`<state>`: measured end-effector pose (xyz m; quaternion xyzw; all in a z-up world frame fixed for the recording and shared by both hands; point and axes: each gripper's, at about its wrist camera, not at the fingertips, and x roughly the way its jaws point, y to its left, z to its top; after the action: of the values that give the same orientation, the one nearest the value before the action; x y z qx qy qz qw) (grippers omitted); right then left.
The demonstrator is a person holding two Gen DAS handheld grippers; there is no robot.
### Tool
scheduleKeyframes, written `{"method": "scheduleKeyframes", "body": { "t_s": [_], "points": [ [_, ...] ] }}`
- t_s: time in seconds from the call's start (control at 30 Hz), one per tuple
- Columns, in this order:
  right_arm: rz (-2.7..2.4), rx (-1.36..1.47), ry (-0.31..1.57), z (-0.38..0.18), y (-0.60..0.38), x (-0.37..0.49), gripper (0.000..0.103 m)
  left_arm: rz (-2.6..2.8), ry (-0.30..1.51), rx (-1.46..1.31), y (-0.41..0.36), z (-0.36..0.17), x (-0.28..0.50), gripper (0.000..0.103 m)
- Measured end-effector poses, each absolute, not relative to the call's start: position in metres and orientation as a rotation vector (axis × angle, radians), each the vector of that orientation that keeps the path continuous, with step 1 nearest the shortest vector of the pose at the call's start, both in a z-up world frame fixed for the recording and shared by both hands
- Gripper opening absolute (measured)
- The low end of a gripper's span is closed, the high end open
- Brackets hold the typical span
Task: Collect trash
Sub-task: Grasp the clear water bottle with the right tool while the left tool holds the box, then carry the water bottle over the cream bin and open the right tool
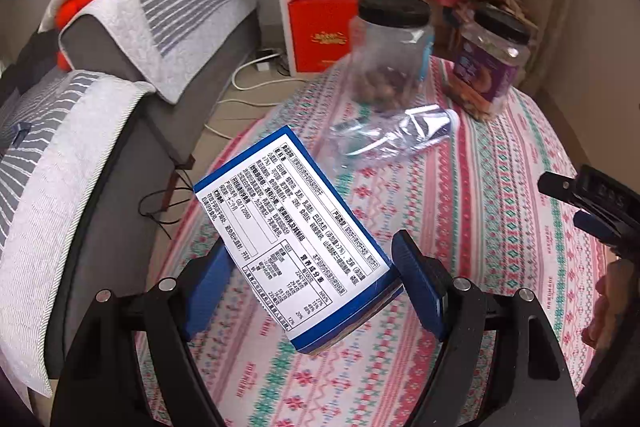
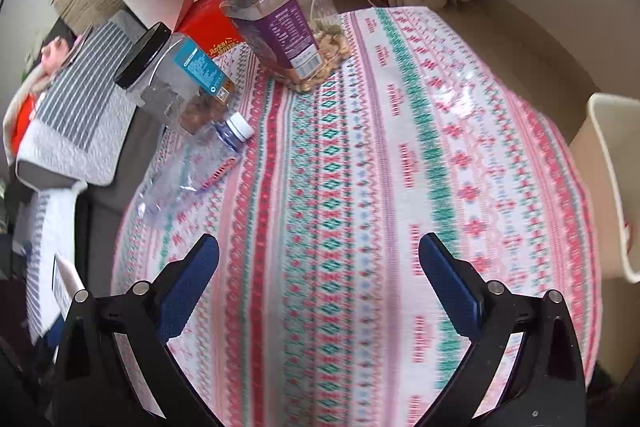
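So the left gripper (image 1: pixel 308 291) is clamped on a flat blue-and-white cardboard box (image 1: pixel 292 227) with a printed nutrition label, its blue pads squeezing both long sides, and the box is held up off the pink-and-green patterned tablecloth surface (image 1: pixel 480 207), tilted. Just beyond the box lies a crushed clear plastic bottle (image 1: pixel 394 135) with a white cap, on its side on the surface. Right behind the bottle stands a clear plastic jar with a black lid and blue label (image 1: pixel 390 47), some nuts in the bottom. Beside that jar, further from the box, is a second clear jar with a black lid and purple label (image 1: pixel 490 67).

The right gripper (image 2: pixel 318 283) hangs over the surface with its fingers wide apart, nothing between them. From its view the bottle (image 2: pixel 192 167) is off to its left, touching the blue-label jar (image 2: pixel 176 83), and a cream-coloured bin (image 2: pixel 616 183) sits past the surface's right edge.
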<state>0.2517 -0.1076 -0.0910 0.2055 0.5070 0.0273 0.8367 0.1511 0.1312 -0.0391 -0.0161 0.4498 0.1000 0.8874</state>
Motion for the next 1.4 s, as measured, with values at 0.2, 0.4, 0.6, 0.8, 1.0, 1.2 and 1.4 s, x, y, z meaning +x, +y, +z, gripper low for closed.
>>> {"method": "scheduleKeyframes", "body": {
  "t_s": [0.2, 0.4, 0.6, 0.8, 1.0, 1.2, 1.4],
  "points": [
    [0.009, 0.619, 1.129, -0.113, -0.035, 0.306, 0.096, 0.274, 0.916, -0.167, 0.202, -0.023, 0.147, 0.077],
    [-0.168, 0.541, 1.186, -0.13, 0.015, 0.355, 0.096, 0.237, 0.905, -0.274, 0.222, -0.01, 0.135, 0.078],
    [-0.195, 0.365, 1.22, -0.153, 0.035, 0.37, 0.096, 0.201, 0.887, -0.266, 0.22, 0.0, 0.128, 0.078],
    [-0.054, 0.271, 1.169, -0.149, 0.026, 0.337, 0.08, 0.173, 0.902, -0.312, 0.223, -0.001, 0.13, 0.078],
    [0.071, 0.197, 1.172, -0.145, -0.001, 0.284, 0.059, 0.148, 0.911, -0.314, 0.216, -0.002, 0.129, 0.078],
    [0.108, 0.168, 1.153, -0.129, -0.039, 0.234, 0.059, 0.125, 0.872, -0.264, 0.194, 0.008, 0.125, 0.077],
    [0.138, 0.143, 1.063, -0.078, -0.081, 0.199, 0.059, 0.088, 0.843, -0.215, 0.155, 0.015, 0.125, 0.077]
  ]
}}
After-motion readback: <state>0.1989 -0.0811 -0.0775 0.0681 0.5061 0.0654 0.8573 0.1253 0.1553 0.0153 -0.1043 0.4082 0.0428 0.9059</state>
